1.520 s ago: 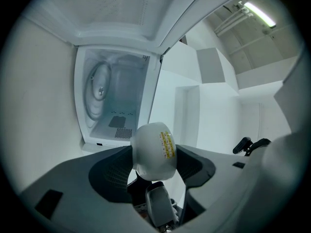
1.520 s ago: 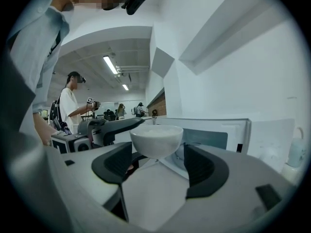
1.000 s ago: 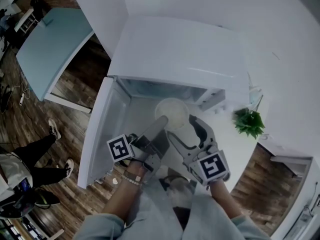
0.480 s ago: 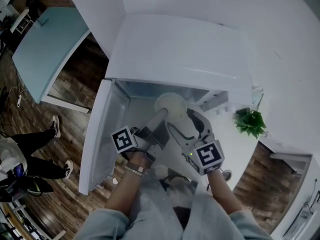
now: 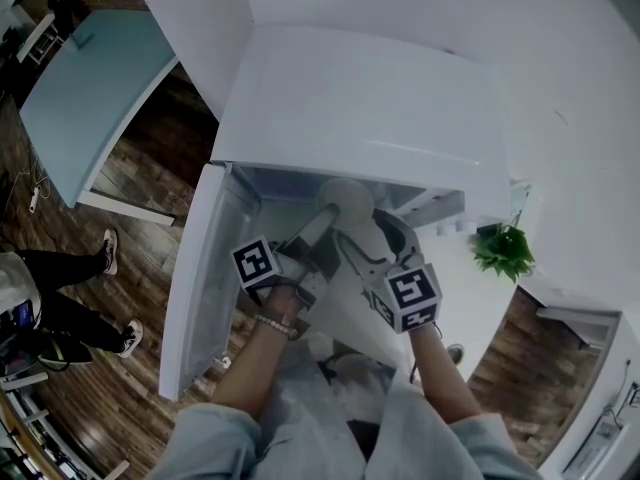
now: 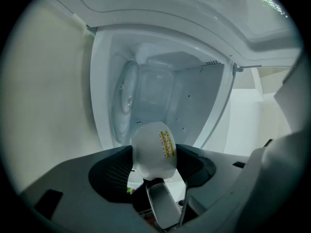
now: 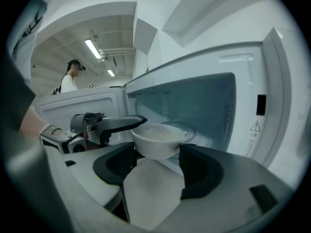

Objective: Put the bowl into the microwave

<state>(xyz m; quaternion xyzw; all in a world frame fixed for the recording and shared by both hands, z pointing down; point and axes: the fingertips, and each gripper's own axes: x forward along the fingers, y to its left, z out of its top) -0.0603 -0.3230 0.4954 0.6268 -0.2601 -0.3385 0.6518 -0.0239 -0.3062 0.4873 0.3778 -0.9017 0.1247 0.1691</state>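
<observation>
Bowl point(image 5: 345, 201): round, white and smooth-glazed, with a small yellow label on its outside. It is at the front opening of the microwave point(image 5: 370, 98), just under the front edge of the top panel. It is near the round glass plate point(image 6: 124, 98) inside the cavity. Whether it touches the plate cannot be told.

Microwave: a white box with smooth flat panels. Its door point(image 5: 200, 268) is swung wide open at the left edge. The cavity walls are pale, with rows of small dots.

Left gripper point(image 5: 325, 226): grey moulded body with dark mesh-textured pads. It is clamped on the left side of the bowl, with one long jaw lying across the top of the rim. A cube with square black-and-white markers point(image 5: 258, 266) sits at its rear.

Right gripper point(image 5: 372, 236): same build, with its own marker cube point(image 5: 410, 298). Its jaws stand wide apart and have just been closing a little. The rounded body of the bowl is in the gap at the tips. The pads are not seen pressing on it.

Surroundings: a small leafy green plant point(image 5: 500, 248) stands on the white surface right of the microwave. A person point(image 5: 60, 308) stands on the dark plank floor to the left.
</observation>
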